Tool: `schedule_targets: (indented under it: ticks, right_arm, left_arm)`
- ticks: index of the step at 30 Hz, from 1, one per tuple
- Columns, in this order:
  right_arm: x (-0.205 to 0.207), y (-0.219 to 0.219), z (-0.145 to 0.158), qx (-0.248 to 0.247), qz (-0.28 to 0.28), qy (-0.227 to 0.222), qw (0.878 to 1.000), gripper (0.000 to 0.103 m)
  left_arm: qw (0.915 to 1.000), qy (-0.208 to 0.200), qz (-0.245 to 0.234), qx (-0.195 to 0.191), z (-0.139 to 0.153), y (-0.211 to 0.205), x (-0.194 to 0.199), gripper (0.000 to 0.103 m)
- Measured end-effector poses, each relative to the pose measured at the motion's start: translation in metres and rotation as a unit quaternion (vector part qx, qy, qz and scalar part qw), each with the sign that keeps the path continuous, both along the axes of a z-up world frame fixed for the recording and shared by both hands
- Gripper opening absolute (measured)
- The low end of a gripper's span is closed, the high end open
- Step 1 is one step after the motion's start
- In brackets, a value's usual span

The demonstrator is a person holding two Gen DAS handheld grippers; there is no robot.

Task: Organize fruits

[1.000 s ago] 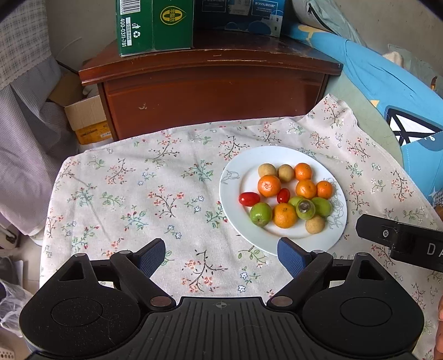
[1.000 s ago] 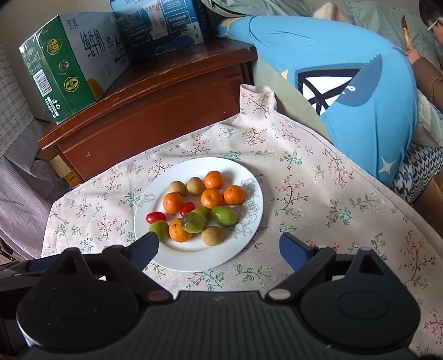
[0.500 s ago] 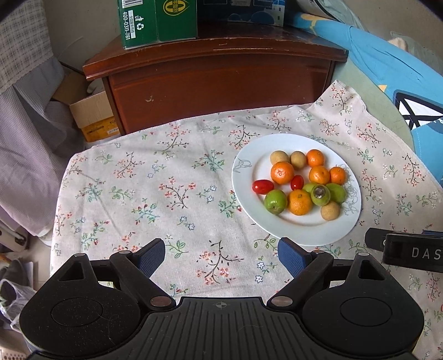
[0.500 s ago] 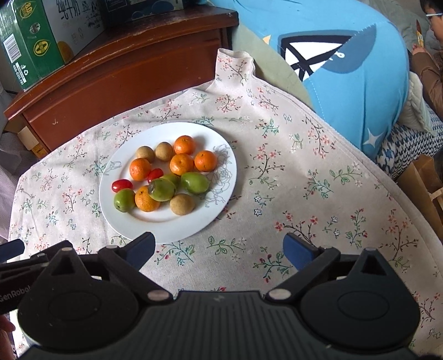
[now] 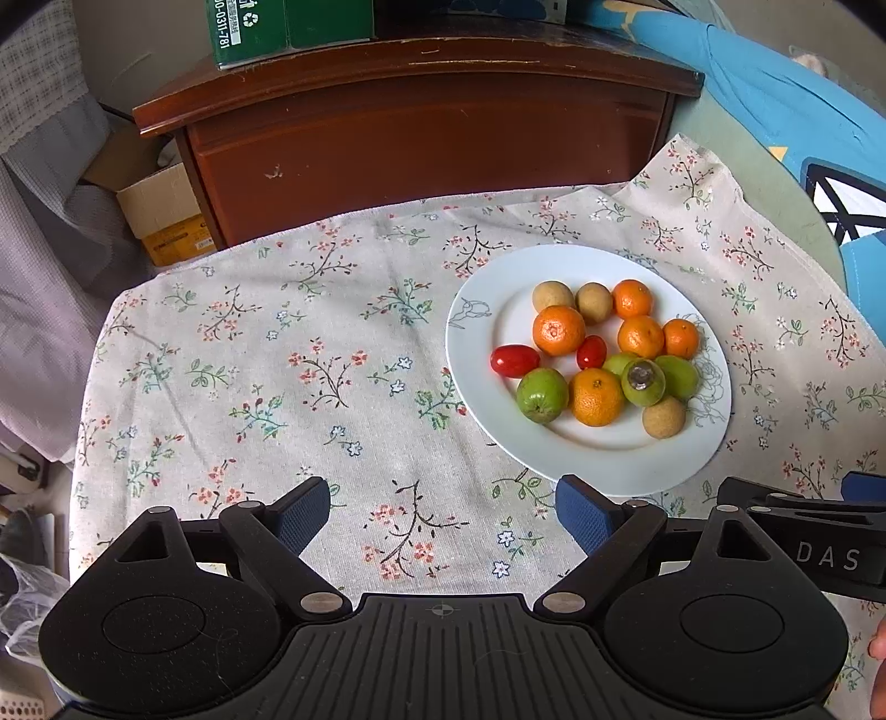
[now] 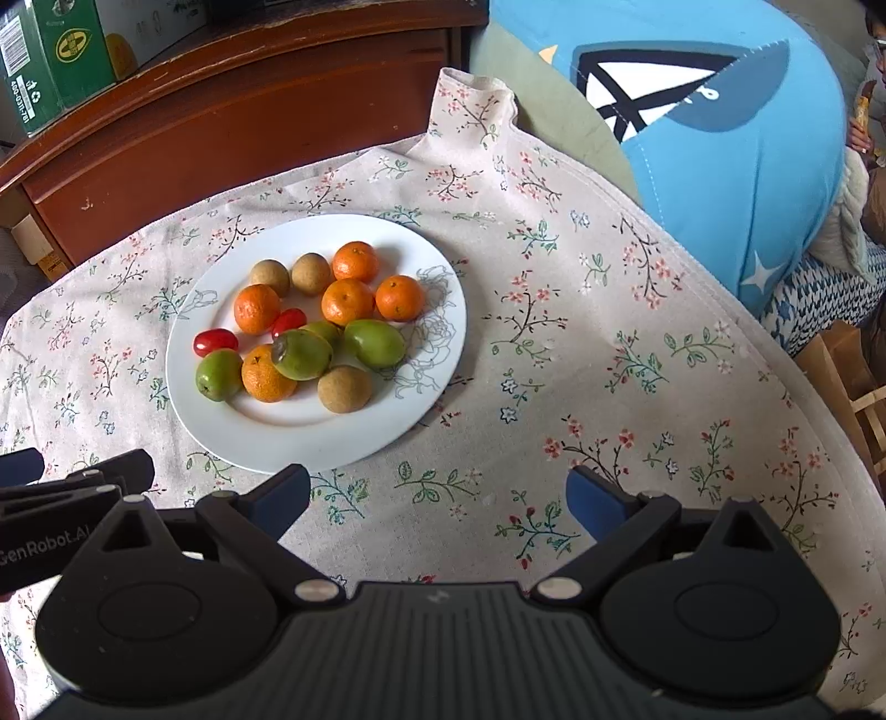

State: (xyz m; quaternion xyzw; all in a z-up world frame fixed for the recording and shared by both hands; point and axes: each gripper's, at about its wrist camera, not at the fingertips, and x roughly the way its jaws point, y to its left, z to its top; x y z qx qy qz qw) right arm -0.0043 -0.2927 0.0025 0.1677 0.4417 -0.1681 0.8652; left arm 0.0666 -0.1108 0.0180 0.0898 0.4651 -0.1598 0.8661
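A white plate on the floral tablecloth holds mixed fruit: several oranges, several green fruits, two red cherry tomatoes and three brown longans. My left gripper is open and empty, above the cloth near the plate's front-left rim. My right gripper is open and empty, above the cloth by the plate's front-right rim. Each gripper shows at the edge of the other's view.
A dark wooden cabinet stands behind the table with a green carton on top. A blue cushion lies to the right. Cardboard boxes sit on the floor at the left.
Both grippers have moved: the left one shifted left so the plate sits further right in its view; the right one shifted right and closer. Both stayed open.
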Motion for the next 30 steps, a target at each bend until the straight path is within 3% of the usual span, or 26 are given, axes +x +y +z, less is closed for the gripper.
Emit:
schedule_targets:
  ticks: [30]
  right_arm:
    - [0.0064, 0.0033, -0.0081, -0.018, 0.007, 0.012, 1.0, 0.098]
  left_arm:
    - [0.9998, -0.006, 0.002, 0.018, -0.0039, -0.0055, -0.0001, 0.09]
